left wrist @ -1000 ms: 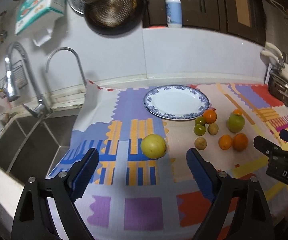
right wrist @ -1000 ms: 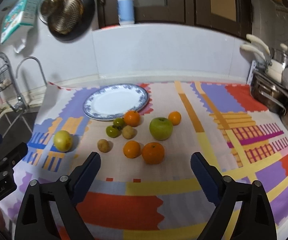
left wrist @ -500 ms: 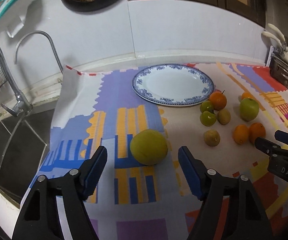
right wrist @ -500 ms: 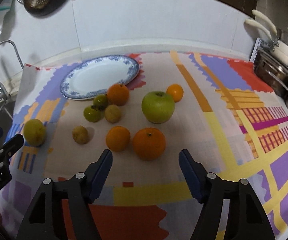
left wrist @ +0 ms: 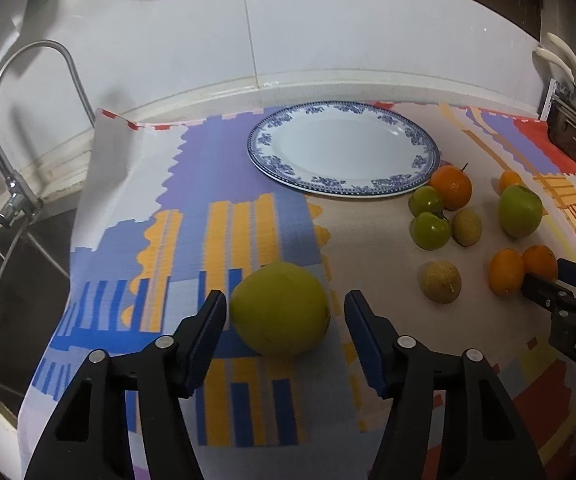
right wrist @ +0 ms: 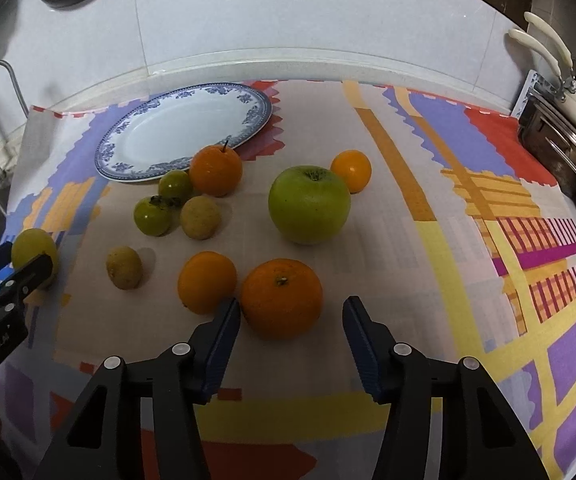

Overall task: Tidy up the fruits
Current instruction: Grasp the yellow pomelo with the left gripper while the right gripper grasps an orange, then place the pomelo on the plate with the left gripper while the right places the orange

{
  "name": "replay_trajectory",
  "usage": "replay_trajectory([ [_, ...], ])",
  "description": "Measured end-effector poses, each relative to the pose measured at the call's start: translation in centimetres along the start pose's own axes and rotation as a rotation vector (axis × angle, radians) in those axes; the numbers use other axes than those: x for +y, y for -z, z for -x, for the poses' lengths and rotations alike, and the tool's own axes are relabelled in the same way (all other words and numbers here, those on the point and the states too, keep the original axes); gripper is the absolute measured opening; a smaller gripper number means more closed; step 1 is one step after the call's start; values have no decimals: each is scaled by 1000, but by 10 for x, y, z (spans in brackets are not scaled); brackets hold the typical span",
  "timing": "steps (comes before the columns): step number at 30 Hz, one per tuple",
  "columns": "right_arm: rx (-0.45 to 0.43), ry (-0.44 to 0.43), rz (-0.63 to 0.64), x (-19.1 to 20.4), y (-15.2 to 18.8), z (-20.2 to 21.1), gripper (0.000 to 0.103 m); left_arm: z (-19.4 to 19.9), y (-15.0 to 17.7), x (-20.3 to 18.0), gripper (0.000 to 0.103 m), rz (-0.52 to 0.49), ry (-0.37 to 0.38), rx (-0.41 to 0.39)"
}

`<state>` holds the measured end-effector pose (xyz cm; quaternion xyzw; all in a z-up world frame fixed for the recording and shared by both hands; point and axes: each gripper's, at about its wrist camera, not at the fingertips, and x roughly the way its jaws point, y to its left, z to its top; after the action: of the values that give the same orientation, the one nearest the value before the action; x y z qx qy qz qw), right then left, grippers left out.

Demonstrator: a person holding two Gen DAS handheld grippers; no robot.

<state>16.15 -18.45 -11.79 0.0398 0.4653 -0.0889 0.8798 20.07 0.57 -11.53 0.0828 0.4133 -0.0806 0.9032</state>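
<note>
Both grippers are hovering spread wide over the tabletop's patterned mat [right wrist: 468,208]: the left gripper [left wrist: 281,334] is bracketing a yellow-green fruit [left wrist: 279,308] without touching it, and the right gripper [right wrist: 292,336] is flanking a large orange [right wrist: 281,298], nothing gripped, near the plate [right wrist: 183,136].

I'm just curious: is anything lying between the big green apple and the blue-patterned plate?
Yes. In the right wrist view, an orange with a stem sits between the green apple and the plate, close against the plate's rim.

yellow-green fruit [left wrist: 280,309] | orange [right wrist: 281,298] (both resting on mat)
</note>
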Motion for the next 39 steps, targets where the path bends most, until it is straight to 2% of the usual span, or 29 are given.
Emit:
replay_trajectory([
  [3, -1, -5, 4, 0, -1, -1, 50, -3, -3, -1, 52, -8, -12, -6],
  [6, -7, -12, 20, 3, -1, -1, 44, -5, -4, 0, 51, -10, -14, -7],
  [13, -16, 1, 43, 6, 0, -1, 43, -8, -2, 2, 50, -5, -9, 0],
  [17, -24, 2, 46, 4, 0, 2, 43, -5, -1, 1, 50, -7, 18, 4],
  [23, -50, -13, 55, 1, 2, 13, 43, 10, 1, -4, 50, -8, 31, -25],
  [30, -109, -77, 87, -2, -3, 37, 43, 42, -6, -10, 50, -4, 59, -88],
  [39, -195, -207, 150, 0, -32, 62, 43, 67, -26, -16, 50, 4, 63, -154],
])
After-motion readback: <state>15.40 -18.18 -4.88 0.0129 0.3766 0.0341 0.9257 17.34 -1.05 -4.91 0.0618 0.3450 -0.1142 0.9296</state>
